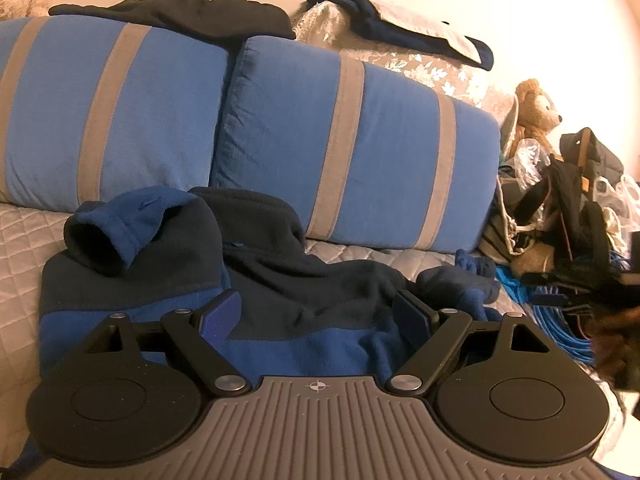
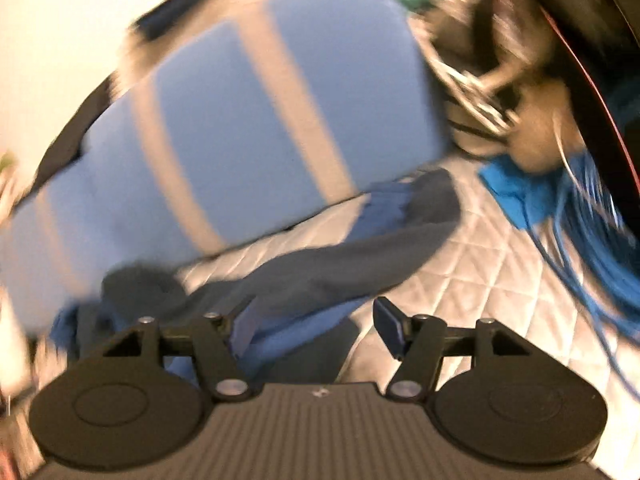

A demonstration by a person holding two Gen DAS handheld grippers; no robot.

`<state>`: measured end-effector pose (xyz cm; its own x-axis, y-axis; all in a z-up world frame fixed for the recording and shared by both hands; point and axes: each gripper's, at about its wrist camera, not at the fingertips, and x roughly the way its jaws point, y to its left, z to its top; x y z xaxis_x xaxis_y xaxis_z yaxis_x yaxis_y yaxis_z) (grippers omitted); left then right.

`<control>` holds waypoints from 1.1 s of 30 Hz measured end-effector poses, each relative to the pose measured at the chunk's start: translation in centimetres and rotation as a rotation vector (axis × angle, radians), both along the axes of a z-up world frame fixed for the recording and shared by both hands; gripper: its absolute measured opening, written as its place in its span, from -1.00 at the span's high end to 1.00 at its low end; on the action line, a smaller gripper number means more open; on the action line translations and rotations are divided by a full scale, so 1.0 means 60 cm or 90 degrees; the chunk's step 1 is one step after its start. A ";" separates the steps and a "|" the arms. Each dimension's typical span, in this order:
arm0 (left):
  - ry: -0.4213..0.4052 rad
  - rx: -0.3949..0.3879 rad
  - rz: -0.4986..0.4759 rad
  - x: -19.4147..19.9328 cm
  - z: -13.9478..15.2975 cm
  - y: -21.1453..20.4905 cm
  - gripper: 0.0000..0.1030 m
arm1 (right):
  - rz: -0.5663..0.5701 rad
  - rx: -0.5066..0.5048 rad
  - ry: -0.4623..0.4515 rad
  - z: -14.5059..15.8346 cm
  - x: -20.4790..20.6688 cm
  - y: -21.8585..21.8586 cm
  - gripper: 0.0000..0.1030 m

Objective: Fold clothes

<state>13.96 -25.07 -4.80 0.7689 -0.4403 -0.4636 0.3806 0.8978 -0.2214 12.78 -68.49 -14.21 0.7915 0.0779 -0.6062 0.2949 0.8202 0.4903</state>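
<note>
Quilted grey cover [image 1: 24, 248] lies under two blue striped cushions [image 1: 120, 112]. On it, in front of them, lies the blue and navy fleece [image 1: 288, 280], crumpled, one sleeve [image 1: 120, 224] turned over its left side. Left gripper [image 1: 320, 312] stands wide above it, holding nothing. Right gripper [image 2: 316, 324], in a blurred view, is wide too, over the fleece, nothing gripped.

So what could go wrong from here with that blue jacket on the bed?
The fleece jacket still lies bunched, one sleeve flopped over its body, so a fold started now would likely trap wrinkles. Both the left gripper and right gripper are open with nothing held, so the cloth could slump. The blue cable coiled nearby might snag a sleeve that gets swung out.
</note>
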 end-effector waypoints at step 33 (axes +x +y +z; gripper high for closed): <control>0.019 -0.019 -0.014 0.005 0.000 -0.001 -0.63 | -0.064 -0.210 0.054 0.045 -0.070 -0.013 0.81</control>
<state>14.25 -25.11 -4.78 0.7453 -0.4708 -0.4721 0.3926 0.8822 -0.2600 8.59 -69.27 -11.54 0.7305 -0.2092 -0.6501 0.4107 0.8951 0.1734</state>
